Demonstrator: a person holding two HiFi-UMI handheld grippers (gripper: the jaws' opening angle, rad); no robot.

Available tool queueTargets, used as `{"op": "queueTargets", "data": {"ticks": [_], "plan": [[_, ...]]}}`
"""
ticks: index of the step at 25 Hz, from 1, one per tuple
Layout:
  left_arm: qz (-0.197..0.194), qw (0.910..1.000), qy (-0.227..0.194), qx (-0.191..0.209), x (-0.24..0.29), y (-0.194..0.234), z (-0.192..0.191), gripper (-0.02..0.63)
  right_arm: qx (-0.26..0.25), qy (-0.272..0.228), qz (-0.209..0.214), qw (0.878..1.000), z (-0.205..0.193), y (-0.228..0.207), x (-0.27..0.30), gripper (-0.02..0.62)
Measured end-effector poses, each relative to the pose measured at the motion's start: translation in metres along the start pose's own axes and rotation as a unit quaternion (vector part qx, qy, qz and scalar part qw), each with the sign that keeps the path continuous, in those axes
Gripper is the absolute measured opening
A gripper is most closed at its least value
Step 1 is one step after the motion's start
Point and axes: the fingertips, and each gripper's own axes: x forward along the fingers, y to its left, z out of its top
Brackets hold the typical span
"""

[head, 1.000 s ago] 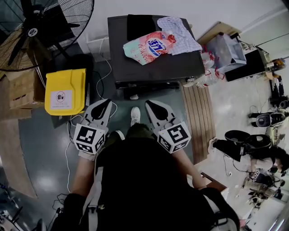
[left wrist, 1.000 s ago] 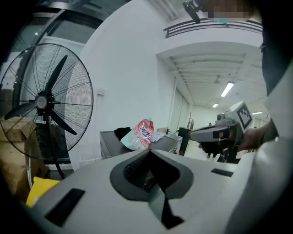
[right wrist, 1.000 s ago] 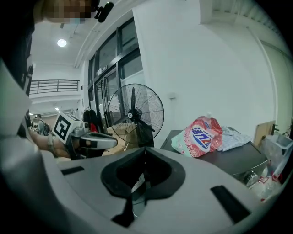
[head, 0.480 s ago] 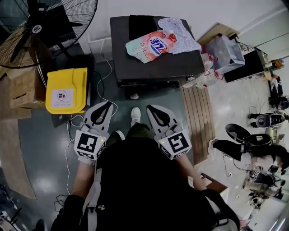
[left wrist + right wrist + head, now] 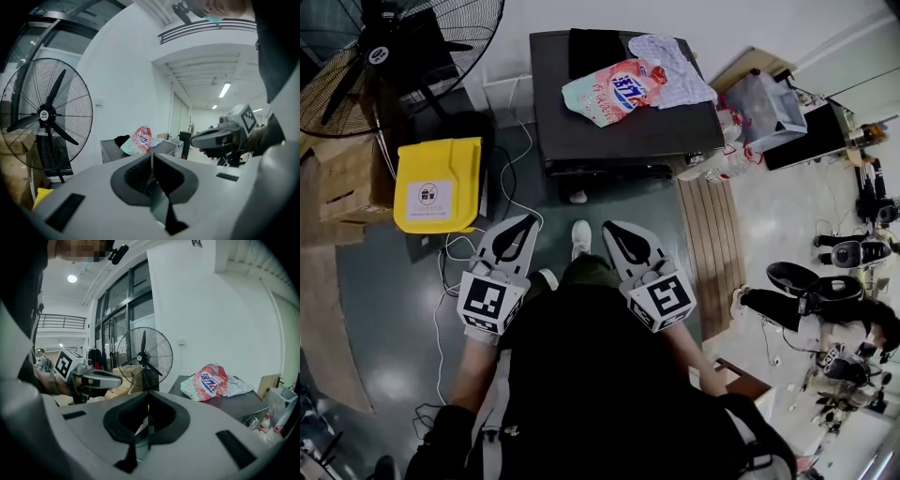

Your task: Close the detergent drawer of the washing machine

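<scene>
**Grippers shut and empty, short of the washing machine**

Both tools are held low and close against the person's body, side by side and pointing forward. The left gripper (image 5: 529, 218) has its jaws pressed together with nothing between them. The right gripper (image 5: 607, 225) is closed the same way and is just as empty. A white shoe (image 5: 580, 239) shows on the floor between the two tips.

Ahead of them, apart from both tips, stands the washing machine (image 5: 628, 131), a dark flat-topped box set against the white wall. A pink and green detergent pouch (image 5: 614, 91) lies on its top. Behind the pouch lie a black cloth (image 5: 595, 52) and a patterned cloth (image 5: 670, 66). Only a thin strip of the machine's front shows from above, and I cannot make out the detergent drawer on it.

A yellow bin (image 5: 436, 186) sits on the floor to the machine's left, with a large black fan (image 5: 384, 56) beyond it. A slatted wooden board (image 5: 708, 234) lies to the machine's right.
</scene>
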Motion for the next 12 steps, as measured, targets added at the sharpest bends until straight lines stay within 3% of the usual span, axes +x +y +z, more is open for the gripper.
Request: {"op": "queueTargets", "data": {"ticks": [12], "plan": [[-0.011,0.9999,0.007,0.0,-0.0091,-0.0062,-0.005,0.011,0.018,0.0,-0.012,1.0,-0.0096,0.0093,-0.0076,0.015]]}}
